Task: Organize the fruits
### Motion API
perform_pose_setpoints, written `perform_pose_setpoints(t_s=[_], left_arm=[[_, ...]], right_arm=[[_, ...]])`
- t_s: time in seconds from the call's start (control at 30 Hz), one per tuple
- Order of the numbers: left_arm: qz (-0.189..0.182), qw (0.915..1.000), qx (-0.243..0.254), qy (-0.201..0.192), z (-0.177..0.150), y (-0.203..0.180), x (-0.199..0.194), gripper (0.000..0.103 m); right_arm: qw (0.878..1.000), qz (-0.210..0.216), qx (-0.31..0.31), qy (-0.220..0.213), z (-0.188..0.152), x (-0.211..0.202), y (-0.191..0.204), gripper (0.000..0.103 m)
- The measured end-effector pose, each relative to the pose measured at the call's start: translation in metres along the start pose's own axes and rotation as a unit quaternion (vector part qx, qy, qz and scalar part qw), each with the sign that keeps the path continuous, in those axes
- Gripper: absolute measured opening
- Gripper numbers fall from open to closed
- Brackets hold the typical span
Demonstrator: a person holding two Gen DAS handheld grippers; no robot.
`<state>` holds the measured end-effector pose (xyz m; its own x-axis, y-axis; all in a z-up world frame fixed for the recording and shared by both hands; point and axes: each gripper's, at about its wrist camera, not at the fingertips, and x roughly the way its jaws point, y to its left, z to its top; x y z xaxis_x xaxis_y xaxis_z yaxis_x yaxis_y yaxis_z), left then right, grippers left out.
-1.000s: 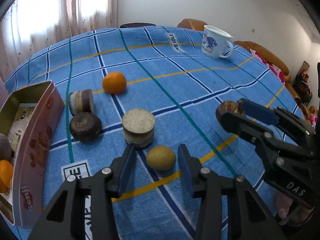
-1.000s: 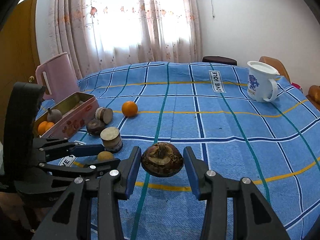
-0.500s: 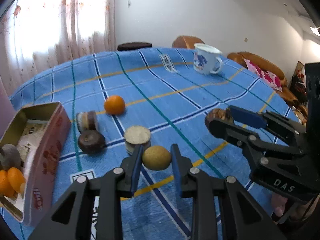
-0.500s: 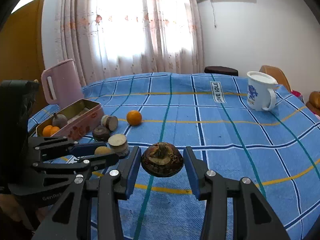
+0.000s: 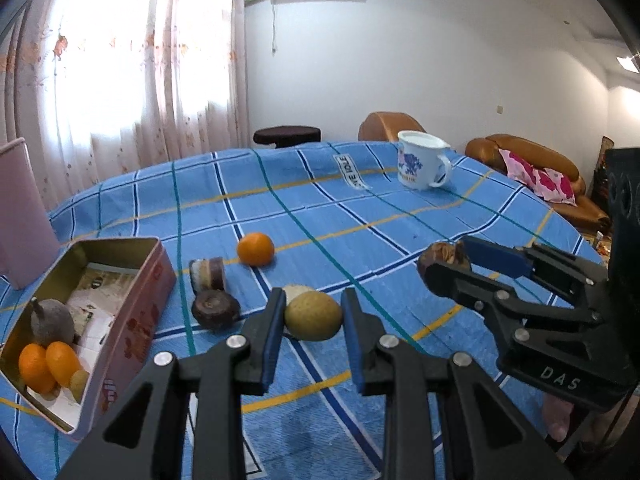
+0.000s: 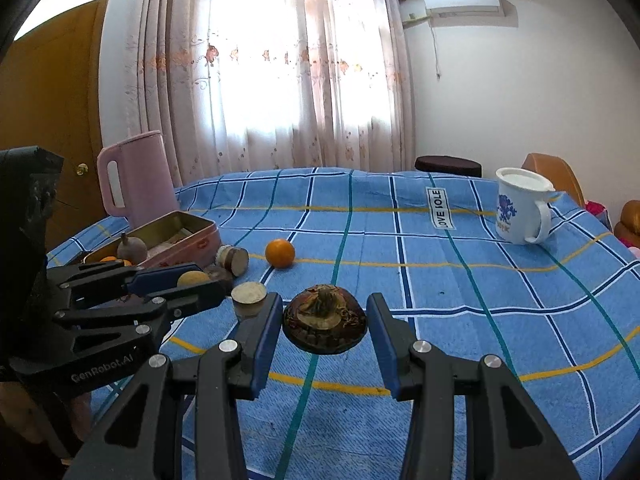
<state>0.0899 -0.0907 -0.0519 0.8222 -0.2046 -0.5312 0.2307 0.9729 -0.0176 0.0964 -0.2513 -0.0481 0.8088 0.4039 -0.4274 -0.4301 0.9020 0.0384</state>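
Note:
My left gripper [image 5: 313, 320] is shut on a small tan round fruit [image 5: 313, 318] and holds it above the blue checked tablecloth; that fruit also shows in the right wrist view [image 6: 192, 278]. My right gripper [image 6: 325, 322] is shut on a dark brown flat fruit [image 6: 324, 318], held above the cloth; it shows in the left wrist view [image 5: 442, 256]. A pink tin [image 5: 136, 316] at the left holds a grey-brown fruit [image 5: 51, 322] and small oranges [image 5: 46, 364]. An orange [image 5: 256, 249], a dark round fruit [image 5: 215, 308] and two cut cylinders [image 5: 207, 274] [image 6: 249, 294] lie on the cloth.
A white mug with blue flowers [image 5: 420, 165] stands at the far right of the table. A pink jug [image 6: 134, 178] stands behind the tin. Chairs and a sofa [image 5: 536, 172] lie beyond the table's far edge.
My left gripper closed on the tan fruit and lifted it off the cloth. My right gripper rose with the dark fruit still in it. Both views now look more level.

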Motion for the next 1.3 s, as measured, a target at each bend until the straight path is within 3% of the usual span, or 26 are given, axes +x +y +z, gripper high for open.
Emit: perform_pose_setpoints(t_s=[1.3], left_arm=[[0.040, 0.9948, 0.012, -0.092, -0.004, -0.005, -0.034, 0.029]], right_arm=[[0.995, -0.009, -0.043, -0.089, -0.007, -0.030, 0.014, 0.045]])
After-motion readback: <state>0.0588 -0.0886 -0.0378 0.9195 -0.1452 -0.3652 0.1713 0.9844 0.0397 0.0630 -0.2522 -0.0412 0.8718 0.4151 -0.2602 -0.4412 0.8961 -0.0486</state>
